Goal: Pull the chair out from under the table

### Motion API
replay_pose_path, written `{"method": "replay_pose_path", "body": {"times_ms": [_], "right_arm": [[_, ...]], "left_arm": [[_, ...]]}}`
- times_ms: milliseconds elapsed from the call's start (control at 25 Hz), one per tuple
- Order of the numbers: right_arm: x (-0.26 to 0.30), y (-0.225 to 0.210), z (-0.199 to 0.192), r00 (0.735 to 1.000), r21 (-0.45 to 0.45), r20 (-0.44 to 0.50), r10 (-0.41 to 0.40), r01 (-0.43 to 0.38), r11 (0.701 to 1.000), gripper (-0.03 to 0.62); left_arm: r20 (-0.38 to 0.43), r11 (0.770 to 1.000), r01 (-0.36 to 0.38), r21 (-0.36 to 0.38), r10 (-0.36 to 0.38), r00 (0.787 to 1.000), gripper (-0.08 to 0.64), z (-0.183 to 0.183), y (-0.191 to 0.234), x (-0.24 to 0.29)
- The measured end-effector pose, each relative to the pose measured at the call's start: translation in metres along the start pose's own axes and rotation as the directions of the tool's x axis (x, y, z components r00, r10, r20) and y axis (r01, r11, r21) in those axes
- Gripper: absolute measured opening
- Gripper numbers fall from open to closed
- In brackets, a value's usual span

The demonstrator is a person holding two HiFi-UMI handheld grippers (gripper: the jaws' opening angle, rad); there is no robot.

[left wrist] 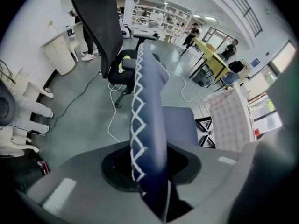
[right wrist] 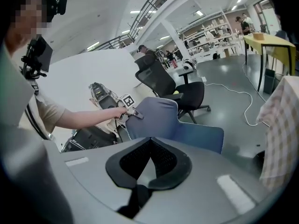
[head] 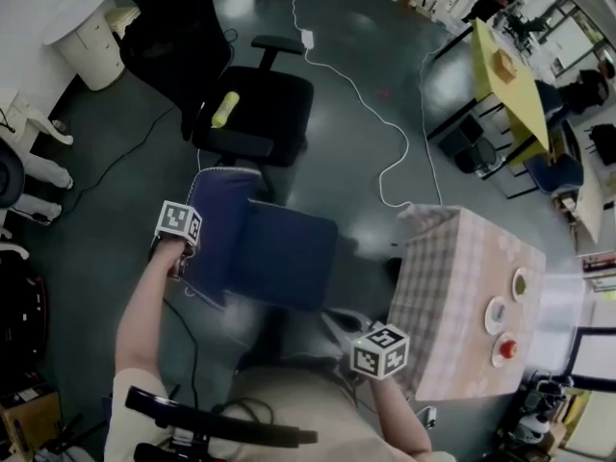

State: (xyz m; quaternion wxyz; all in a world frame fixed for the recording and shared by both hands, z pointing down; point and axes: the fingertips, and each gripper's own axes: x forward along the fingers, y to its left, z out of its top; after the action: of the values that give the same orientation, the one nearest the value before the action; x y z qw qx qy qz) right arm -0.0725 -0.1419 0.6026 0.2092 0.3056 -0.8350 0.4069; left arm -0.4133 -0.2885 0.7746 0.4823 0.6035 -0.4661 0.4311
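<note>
The blue chair (head: 279,253) stands on the grey floor, clear of the table (head: 452,287) with the checked cloth, its seat toward the table. My left gripper (head: 185,263) points down onto the top edge of the chair's backrest (left wrist: 149,125). In the left gripper view the backrest runs up between the jaws, and the gripper (left wrist: 152,171) is shut on it. The right gripper view shows the same grip at the chair's (right wrist: 159,118) top left corner. My right gripper (right wrist: 140,181) is shut on nothing and hangs beside the table's near corner, aimed at the chair.
A black office chair (head: 255,104) with a yellow-green object on its seat stands behind the blue chair. A white cable (head: 385,123) snakes across the floor. Small plates (head: 497,314) sit on the table. A yellow table (head: 510,75) stands far right, a white cabinet (head: 91,41) far left.
</note>
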Motion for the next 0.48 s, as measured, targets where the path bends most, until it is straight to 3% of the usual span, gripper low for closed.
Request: {"method": "replay_pose_path", "body": {"times_ms": [280,440,480], "right_arm": [[0.021,0.031,0.001,0.999,-0.051,-0.024,0.048,-0.049,0.997,0.012],[0.016,0.036,0.003,0.998,-0.068,-0.012,0.056,-0.057,0.996,0.012],[0.015,0.035,0.002,0.999,-0.069,-0.011,0.052,-0.053,0.996,0.013]], "left_arm": [[0.027,0.997,0.044,-0.070,-0.042,0.999,0.198,-0.014,0.015,-0.001],[0.004,0.996,0.013,-0.084,-0.013,1.000,0.352,-0.028,0.017,-0.001],[-0.001,0.997,-0.010,-0.077,0.010,1.000,0.354,-0.033,0.019,0.000]]}}
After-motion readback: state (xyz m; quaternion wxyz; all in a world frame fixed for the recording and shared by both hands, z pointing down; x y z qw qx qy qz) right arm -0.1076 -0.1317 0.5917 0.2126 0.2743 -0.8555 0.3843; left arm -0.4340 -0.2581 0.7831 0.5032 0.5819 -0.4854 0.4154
